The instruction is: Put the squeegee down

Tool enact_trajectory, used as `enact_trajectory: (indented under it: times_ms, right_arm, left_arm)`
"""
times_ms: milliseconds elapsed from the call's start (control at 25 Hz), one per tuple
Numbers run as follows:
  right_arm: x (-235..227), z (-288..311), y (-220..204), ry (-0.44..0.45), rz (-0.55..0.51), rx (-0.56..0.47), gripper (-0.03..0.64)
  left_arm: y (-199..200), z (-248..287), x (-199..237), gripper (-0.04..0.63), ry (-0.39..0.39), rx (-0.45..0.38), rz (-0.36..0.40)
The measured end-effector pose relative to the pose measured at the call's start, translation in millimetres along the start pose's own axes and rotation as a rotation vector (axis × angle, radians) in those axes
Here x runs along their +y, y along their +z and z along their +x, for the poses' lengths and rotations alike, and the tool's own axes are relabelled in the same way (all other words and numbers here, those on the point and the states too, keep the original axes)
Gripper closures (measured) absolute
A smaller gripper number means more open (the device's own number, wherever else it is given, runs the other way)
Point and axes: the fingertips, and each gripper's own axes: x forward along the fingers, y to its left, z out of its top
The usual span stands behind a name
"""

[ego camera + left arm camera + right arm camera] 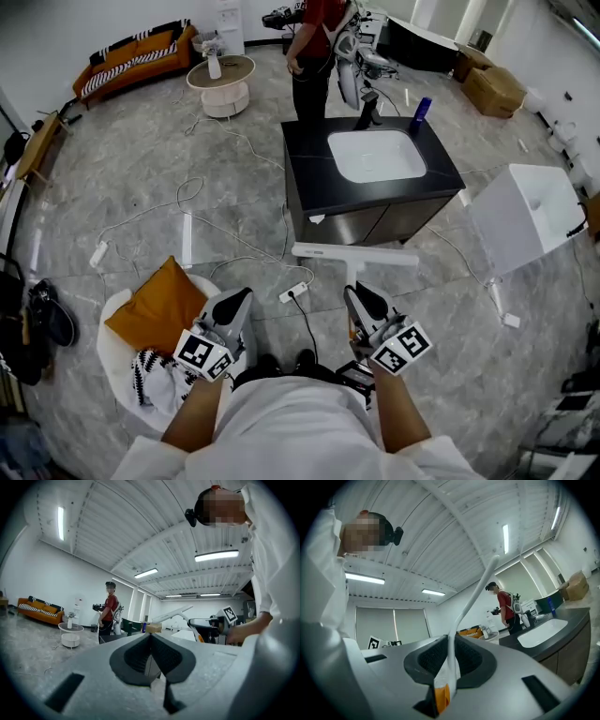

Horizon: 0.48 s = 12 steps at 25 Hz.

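A white squeegee (pixel 354 254) hangs in the air in front of the sink counter, its long blade crosswise and its handle running back into my right gripper (pixel 364 302). In the right gripper view the thin white handle (pixel 461 611) rises from between the jaws, an orange piece (pixel 441 694) at its base, and my right gripper (pixel 451 643) is shut on it. My left gripper (pixel 234 307) is held level beside it at the left. In its own view the left gripper (pixel 151 638) is shut with nothing in it, and the squeegee (pixel 174 614) shows to the right.
A black sink counter (pixel 309 155) with a white basin (pixel 376 155), a tap and a blue bottle (pixel 421 111) stands ahead. A person in red (pixel 314 47) stands behind it. A white box (pixel 528 216) is at the right, a chair with an orange cushion (pixel 159 305) at the left, cables and a power strip (pixel 293 292) on the floor.
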Motion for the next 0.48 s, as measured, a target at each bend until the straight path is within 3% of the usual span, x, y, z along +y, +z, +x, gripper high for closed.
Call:
enact_trajectory:
  times_ms: [480]
  right_arm:
    - [-24,-34,16,0.023,0.049,-0.044,0.563]
  left_arm:
    - [10,30,-36,0.581,-0.026,-0.009,0.017]
